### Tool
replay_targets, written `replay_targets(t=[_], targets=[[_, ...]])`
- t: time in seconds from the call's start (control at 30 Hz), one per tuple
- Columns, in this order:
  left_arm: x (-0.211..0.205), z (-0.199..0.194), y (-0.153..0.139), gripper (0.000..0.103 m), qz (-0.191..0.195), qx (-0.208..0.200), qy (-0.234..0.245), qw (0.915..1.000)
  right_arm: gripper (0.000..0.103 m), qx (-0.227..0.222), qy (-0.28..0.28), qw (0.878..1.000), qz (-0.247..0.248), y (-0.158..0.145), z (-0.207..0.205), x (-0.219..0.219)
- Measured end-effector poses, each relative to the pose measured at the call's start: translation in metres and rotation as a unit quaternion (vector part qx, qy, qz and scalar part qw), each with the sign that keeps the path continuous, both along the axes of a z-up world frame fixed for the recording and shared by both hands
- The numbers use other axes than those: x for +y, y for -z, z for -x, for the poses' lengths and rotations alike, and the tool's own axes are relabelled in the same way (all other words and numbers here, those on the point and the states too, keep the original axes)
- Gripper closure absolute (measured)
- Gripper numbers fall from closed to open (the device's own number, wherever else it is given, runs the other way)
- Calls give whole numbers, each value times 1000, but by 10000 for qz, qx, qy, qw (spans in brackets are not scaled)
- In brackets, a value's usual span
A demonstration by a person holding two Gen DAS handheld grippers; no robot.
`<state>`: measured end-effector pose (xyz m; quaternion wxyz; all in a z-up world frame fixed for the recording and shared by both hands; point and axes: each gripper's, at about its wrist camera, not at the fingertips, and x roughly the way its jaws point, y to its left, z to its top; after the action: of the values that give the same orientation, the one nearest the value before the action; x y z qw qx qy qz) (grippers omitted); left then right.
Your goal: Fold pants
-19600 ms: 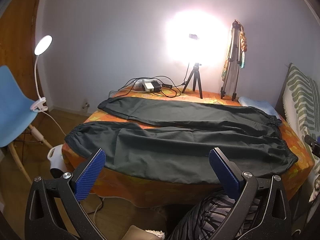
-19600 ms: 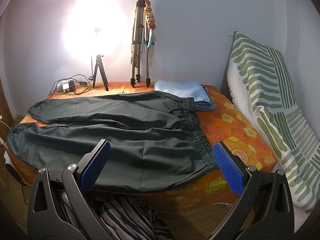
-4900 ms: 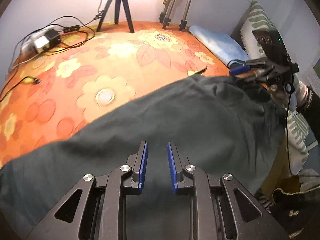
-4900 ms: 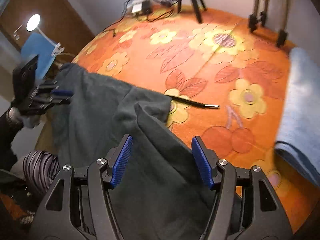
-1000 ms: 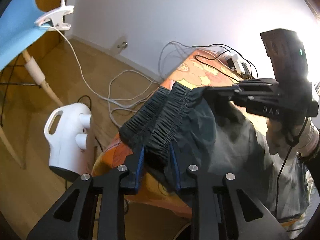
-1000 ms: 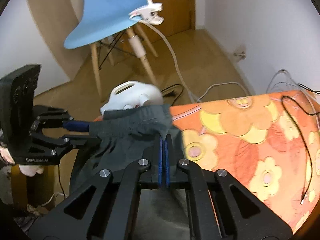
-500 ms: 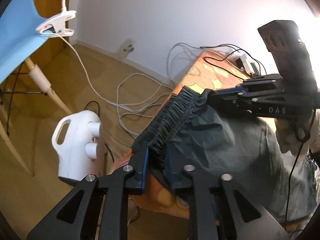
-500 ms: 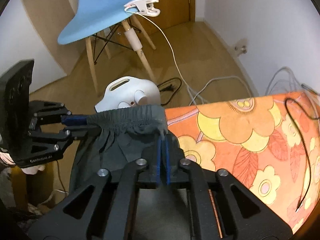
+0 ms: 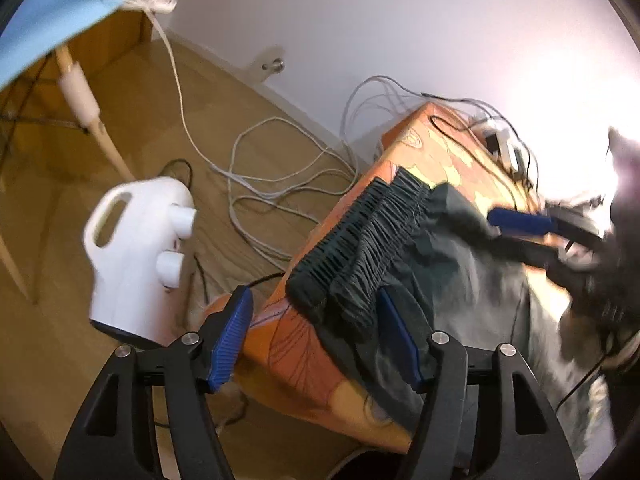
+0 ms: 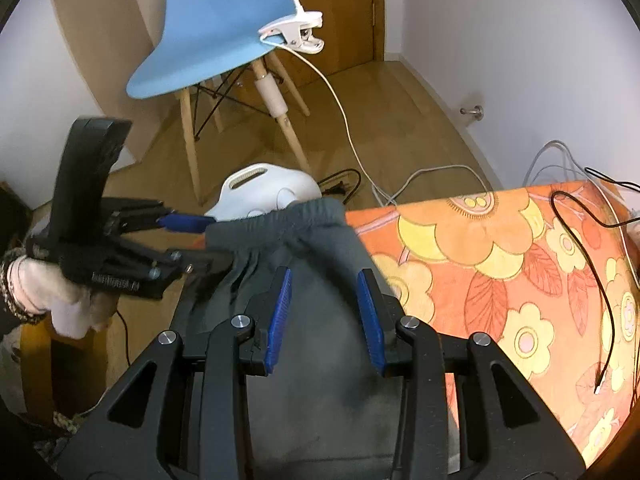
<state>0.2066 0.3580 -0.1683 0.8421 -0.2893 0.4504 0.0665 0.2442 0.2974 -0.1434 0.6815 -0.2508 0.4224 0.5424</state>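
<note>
The dark grey pants [image 9: 460, 280] lie folded on the orange flowered table [image 9: 304, 364], with their gathered elastic bands [image 9: 360, 240] stacked at the table's corner edge. My left gripper [image 9: 316, 334] has its jaws opening. The band's end sits between the blue pads, which do not press on it. In the right wrist view my right gripper [image 10: 325, 316] hovers over the pants [image 10: 320, 236], its jaws also opening with only flat cloth below them. There the left gripper [image 10: 200, 240] stands at the left, held by a hand. The right gripper [image 9: 520, 220] shows blurred in the left wrist view.
A white plastic jug [image 9: 136, 252] stands on the wood floor beside the table. White cables [image 9: 260, 168] trail across the floor. A blue chair [image 10: 216, 28] with a clip lamp [image 10: 292, 34] stands further off. A black cable [image 10: 600, 280] lies on the tablecloth [image 10: 500, 260].
Both grippers have parted their jaws and let go of the gathered bands, which now rest on the table's corner. The right gripper has drawn back from the band.
</note>
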Motion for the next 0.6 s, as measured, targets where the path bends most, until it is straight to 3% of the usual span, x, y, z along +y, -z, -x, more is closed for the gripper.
replay_targets(t=[0.13,0.23,0.4,0.5,0.6], targets=[[3,-3,4,39,196,-80,-92,9997,67,24,82,9999,67,6,-4,-4],[-7,-3,1,40,-226,-124,-58,9997,67,109,179,9997,95,12,-10,-5],[-11,1,-2,48,-587,-163,-146,9980,67,455,233,9987,-38,15,-10,-3],[-21,2,-8,55,-1047,-147,-71,9944,67,361,158,9992,20,18,-3,4],[-28,2,-14,74,-1269,-246,39,9916,67,383,152,9991,47,22,0,6]])
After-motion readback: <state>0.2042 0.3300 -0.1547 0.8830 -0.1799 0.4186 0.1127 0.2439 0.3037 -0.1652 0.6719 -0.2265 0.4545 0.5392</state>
